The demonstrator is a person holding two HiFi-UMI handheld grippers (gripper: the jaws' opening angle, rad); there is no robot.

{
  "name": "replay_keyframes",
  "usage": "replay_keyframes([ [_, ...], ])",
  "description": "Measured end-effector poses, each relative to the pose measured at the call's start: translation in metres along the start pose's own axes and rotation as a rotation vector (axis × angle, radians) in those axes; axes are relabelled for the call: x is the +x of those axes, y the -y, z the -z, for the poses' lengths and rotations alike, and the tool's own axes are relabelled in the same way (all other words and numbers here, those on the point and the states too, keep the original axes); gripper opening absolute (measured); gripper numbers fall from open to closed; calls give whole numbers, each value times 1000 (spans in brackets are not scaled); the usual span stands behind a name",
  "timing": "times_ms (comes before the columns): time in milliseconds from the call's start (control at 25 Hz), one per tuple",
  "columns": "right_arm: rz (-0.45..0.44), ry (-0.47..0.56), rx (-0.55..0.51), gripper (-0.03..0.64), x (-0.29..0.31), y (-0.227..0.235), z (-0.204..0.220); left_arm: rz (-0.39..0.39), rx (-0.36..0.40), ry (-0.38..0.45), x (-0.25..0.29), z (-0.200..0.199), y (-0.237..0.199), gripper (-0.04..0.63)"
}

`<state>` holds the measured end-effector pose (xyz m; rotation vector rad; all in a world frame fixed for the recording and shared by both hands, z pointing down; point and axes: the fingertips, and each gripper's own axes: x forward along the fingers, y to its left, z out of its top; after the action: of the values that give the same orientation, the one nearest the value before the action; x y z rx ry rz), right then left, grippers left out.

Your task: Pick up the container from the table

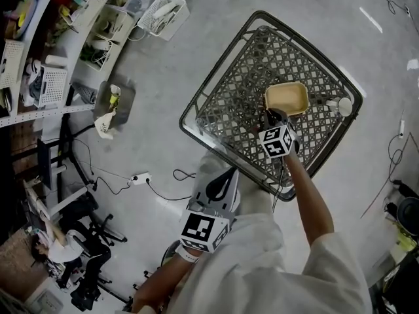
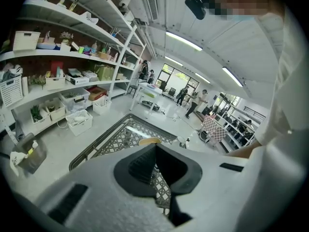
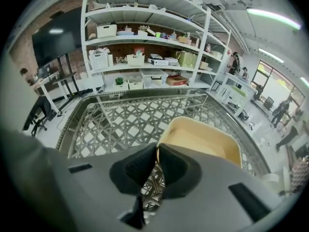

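Note:
A tan rectangular container (image 1: pixel 286 99) sits on the metal lattice table (image 1: pixel 196 103), toward its right side. My right gripper (image 1: pixel 273 118) is at the container's near rim. In the right gripper view its jaws are shut on the thin rim of the container (image 3: pixel 203 139), with my right gripper (image 3: pixel 157 151) over the lattice table (image 3: pixel 111 120). My left gripper (image 1: pixel 226 175) hangs low beside my body, off the table's near edge. In the left gripper view my left gripper (image 2: pixel 155 149) is shut with nothing in it, and the container (image 2: pixel 147 140) shows just past the tips.
A small white cup-like object (image 1: pixel 339 106) stands at the table's right rim. Shelves (image 1: pixel 39 77) full of bins run along the left, with baskets (image 1: pixel 163 12) and a grey bin (image 1: pixel 114 103) on the floor. Cables (image 1: pixel 141 177) lie on the floor near the table.

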<state>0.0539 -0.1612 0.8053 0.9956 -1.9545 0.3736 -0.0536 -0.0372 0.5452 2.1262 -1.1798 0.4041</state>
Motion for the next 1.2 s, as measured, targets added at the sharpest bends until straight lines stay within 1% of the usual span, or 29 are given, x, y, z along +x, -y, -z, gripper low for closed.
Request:
replay_keyframes([
  [160, -27, -14, 33, 34, -1, 0, -2, -4, -1, 8, -2, -4, 0, 23],
  [400, -26, -39, 54, 35, 1, 0, -2, -3, 6, 11, -3, -3, 3, 23],
  [600, -64, -56, 153, 28, 3, 3, -1, -5, 12, 15, -3, -3, 6, 23],
  [880, -68, 0, 165, 25, -9, 5, -11, -10, 14, 23, -7, -5, 8, 23],
  [1080, -67, 48, 170, 24, -30, 6, -25, -5, 24, 40, -10, -10, 13, 23],
  [1200, -75, 83, 220, 23, -44, 6, -30, 2, 36, 54, -13, -13, 15, 23],
])
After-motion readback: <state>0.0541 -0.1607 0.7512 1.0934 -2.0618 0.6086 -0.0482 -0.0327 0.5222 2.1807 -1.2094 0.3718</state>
